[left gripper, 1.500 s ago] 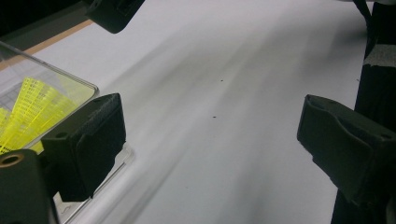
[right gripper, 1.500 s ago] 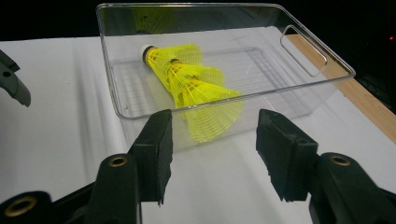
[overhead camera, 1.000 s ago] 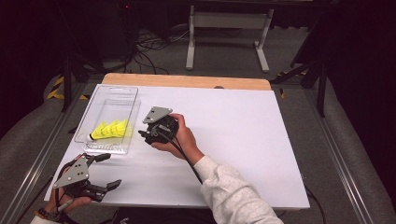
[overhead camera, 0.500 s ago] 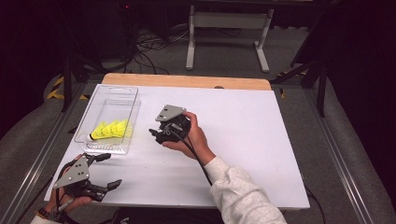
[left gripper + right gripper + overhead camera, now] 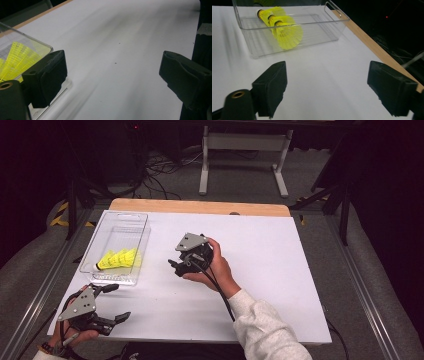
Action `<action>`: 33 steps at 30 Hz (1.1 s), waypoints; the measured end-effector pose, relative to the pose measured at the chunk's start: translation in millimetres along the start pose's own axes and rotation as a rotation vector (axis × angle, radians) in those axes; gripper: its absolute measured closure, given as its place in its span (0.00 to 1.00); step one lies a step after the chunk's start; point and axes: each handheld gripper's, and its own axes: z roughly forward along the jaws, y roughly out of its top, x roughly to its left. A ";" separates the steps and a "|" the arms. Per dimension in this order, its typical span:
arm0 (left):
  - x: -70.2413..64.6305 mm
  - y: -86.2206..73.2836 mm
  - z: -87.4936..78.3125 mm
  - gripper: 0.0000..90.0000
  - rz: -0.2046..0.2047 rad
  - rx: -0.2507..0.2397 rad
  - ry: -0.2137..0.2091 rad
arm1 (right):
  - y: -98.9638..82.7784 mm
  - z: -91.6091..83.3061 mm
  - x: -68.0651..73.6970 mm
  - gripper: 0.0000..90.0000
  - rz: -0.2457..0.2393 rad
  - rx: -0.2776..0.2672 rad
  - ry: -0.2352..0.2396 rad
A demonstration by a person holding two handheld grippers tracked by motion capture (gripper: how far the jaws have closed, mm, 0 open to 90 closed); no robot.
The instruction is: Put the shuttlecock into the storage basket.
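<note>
Several yellow shuttlecocks lie nested together in a clear plastic bin at the table's left. In the right gripper view the shuttlecocks lie inside the bin, ahead of the jaws. My right gripper hovers mid-table, right of the bin and pointing towards it. Its jaws have just been opening, and the right gripper stands open with nothing between them. My left gripper rests near the front left edge, just in front of the bin. The left gripper is open and empty, with the bin's corner beside its left jaw.
The white table top stretches wide to the right of my right hand. A wooden strip runs along its far edge. A cable trails from the right gripper along the sleeve. Beyond the table stand a metal frame and loose cables on the floor.
My right hand has carried its gripper to the right, away from the bin and towards the table's middle. The left gripper has stayed where it was.
</note>
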 end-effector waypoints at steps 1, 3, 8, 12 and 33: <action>0.2 -0.1 0.2 0.10 -0.001 0.000 0.000 | -1.2 -1.6 -0.8 0.17 0.002 0.002 -0.007; 0.0 -0.1 0.5 0.10 0.001 0.001 0.000 | -3.0 -6.3 -2.8 0.14 -0.004 0.009 -0.032; 0.8 0.3 0.0 0.09 0.002 -0.002 0.007 | -7.5 -17.0 -8.4 0.12 0.009 0.004 -0.057; 0.7 0.5 0.9 0.09 0.004 0.003 0.005 | -11.9 -25.8 -11.6 0.12 0.004 0.011 -0.084; 3.0 1.6 3.5 0.09 0.006 0.004 0.010 | -32.1 -58.9 -20.2 0.11 -0.006 0.042 -0.169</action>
